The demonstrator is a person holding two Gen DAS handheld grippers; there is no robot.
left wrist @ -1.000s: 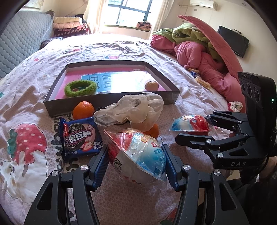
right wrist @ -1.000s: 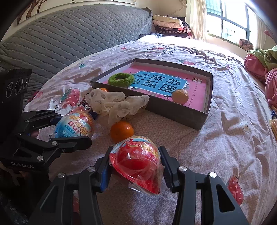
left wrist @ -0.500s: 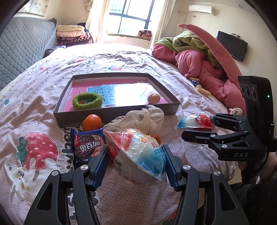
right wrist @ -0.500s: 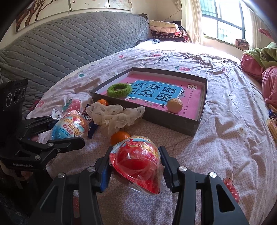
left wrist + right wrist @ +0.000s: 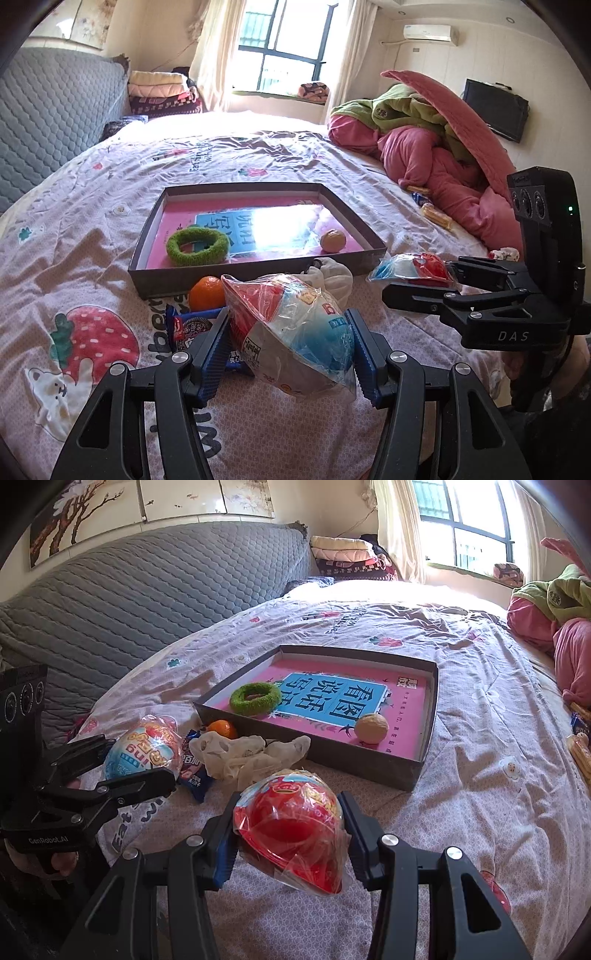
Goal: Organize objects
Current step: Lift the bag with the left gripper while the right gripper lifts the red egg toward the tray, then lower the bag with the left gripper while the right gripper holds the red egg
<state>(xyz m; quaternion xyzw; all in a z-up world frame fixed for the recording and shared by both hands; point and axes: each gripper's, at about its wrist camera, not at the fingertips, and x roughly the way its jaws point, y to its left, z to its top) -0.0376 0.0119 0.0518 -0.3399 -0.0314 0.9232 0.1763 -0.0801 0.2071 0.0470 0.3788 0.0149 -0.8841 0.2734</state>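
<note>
A wrapped blue-and-white toy egg [image 5: 291,332] is clamped in the left gripper [image 5: 290,350], held above the bedspread [image 5: 92,258], its long axis slanting from far left to near right. A wrapped red toy egg [image 5: 290,827] is clamped in the right gripper [image 5: 288,834]. "DAS" and "GenRobot.AI" are printed on the grippers. Beyond them a grey tray [image 5: 369,760] is seen, with a ball [image 5: 371,728] inside.

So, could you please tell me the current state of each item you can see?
left gripper: shut on blue wrapped egg
right gripper: shut on red wrapped egg
tray: open, holds green ring and ball
orange: outside tray
cookie pack: sealed
</note>
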